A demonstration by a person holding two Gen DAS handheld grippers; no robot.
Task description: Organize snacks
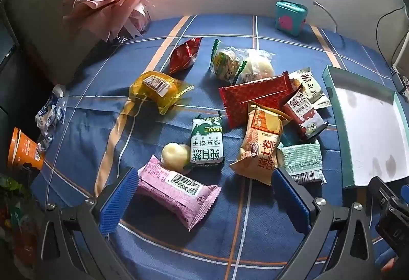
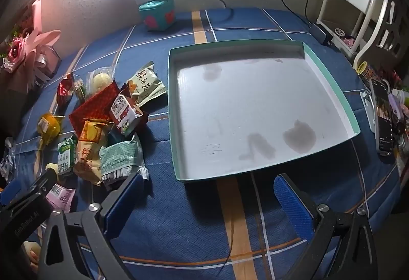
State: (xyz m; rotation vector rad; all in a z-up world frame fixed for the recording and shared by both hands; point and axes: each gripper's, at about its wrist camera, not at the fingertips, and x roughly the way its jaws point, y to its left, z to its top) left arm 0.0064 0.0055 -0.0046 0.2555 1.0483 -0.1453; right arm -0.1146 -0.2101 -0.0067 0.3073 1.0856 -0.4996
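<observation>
My left gripper (image 1: 202,199) and right gripper (image 2: 208,205) both spread wide, pinching nothing, over the blue checked cloth (image 2: 179,228); thirteen snack packets lie left of the one teal tray (image 2: 332,80), which holds none; the pink packet (image 1: 179,190) sits between my left fingers; risk, I judge: overlapping wrappers drag neighbours, or slick foil slips free.

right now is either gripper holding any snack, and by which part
Nothing is held. The left gripper stands open over the pink plastic snack packet, pads not pressing it. The right gripper is open over bare blue checked tablecloth.
</observation>
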